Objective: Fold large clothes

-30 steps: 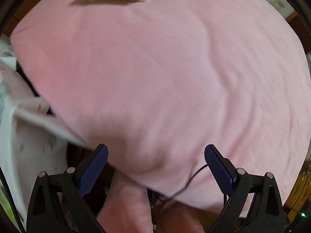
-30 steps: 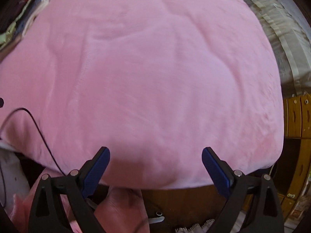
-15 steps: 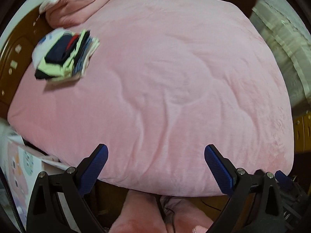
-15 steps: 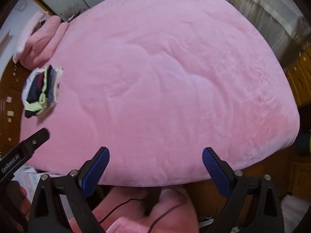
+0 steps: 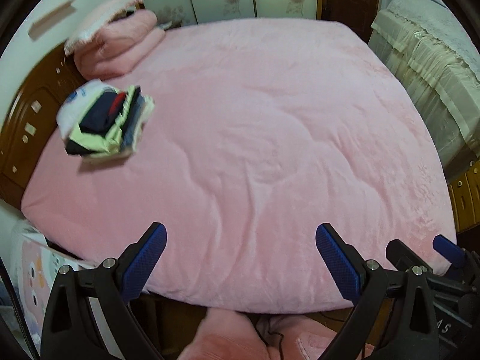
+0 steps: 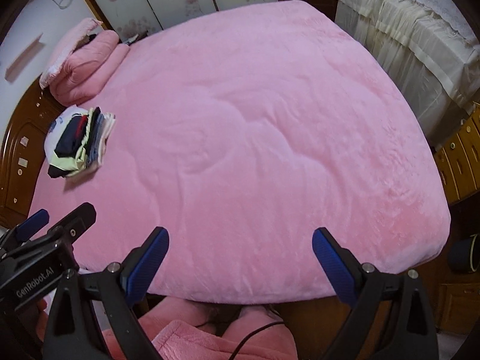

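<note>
Both tongs, left gripper and right gripper, gaping wide and empty, pulling back from the pink bed since a second ago, now revealing the folded clothes stack at upper left, probably starting another garment

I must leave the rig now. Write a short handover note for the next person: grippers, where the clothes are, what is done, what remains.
Left gripper: open, empty, above the near edge of the pink blanket.
Right gripper: open, empty, beside the left one.
Clothes: a folded stack lies on the far left of the bed, near the pink pillows.
Done: that stack looks folded.
Left: no unfolded garment is spread on the bed; fetch the next one.
</note>
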`<action>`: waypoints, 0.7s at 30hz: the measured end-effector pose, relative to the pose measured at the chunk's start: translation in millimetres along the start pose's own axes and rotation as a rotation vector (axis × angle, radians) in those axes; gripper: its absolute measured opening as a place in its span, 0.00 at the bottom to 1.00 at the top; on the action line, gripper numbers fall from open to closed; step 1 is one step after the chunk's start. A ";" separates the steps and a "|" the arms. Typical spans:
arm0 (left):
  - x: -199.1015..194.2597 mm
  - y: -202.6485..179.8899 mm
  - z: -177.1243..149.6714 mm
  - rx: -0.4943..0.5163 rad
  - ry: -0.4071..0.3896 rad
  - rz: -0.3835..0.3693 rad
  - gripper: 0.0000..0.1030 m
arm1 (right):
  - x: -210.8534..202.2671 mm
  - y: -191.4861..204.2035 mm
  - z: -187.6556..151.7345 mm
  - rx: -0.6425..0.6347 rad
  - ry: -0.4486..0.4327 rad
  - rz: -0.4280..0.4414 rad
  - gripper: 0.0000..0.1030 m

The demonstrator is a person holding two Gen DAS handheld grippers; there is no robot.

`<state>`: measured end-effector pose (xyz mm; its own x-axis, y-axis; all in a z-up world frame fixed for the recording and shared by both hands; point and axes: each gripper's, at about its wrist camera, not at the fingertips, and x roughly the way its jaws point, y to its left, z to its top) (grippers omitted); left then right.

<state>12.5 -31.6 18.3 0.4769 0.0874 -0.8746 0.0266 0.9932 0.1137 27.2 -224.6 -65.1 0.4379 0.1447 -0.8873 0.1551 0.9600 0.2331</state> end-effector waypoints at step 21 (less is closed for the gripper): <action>-23.2 68.3 -19.0 -0.112 -0.066 -0.014 0.97 | -27.3 72.5 -10.9 -0.124 -0.114 0.000 0.94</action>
<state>-13.4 35.7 37.5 0.5343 0.0717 -0.8423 -0.0628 0.9970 0.0451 16.9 -156.3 -28.3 0.5367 0.1231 -0.8347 0.0480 0.9832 0.1759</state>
